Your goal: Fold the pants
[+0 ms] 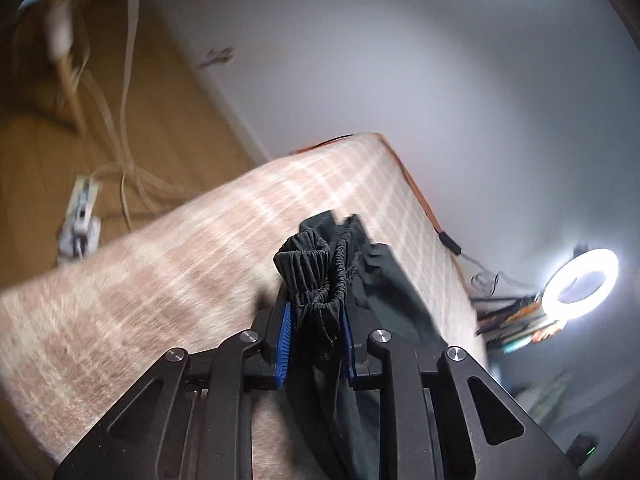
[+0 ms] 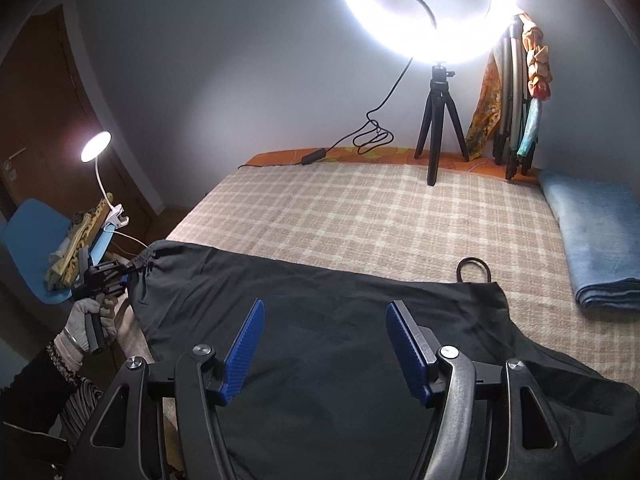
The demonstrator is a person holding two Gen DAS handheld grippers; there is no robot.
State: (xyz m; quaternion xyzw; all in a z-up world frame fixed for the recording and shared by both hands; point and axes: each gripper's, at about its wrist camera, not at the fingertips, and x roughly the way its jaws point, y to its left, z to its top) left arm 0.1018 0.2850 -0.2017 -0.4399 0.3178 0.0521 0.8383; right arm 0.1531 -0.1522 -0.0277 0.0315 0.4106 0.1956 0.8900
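Observation:
Black pants (image 2: 320,320) lie spread across the checked bedspread (image 2: 360,208), waistband to the left. In the left wrist view my left gripper (image 1: 316,312) is shut on the gathered elastic waistband (image 1: 312,272), which bunches up between the blue pads (image 1: 285,332). The right wrist view shows that same left gripper (image 2: 128,272) at the pants' left corner, held by a gloved hand (image 2: 84,328). My right gripper (image 2: 324,340) hovers over the middle of the pants, jaws wide apart, nothing between the blue pads (image 2: 246,352).
A ring light on a tripod (image 2: 440,120) stands at the bed's far edge with its cable (image 2: 372,136). A folded blue blanket (image 2: 596,240) lies at right. A dark loop (image 2: 474,268) rests beyond the pants. A blue chair (image 2: 36,248) and clip lamp (image 2: 96,148) stand left.

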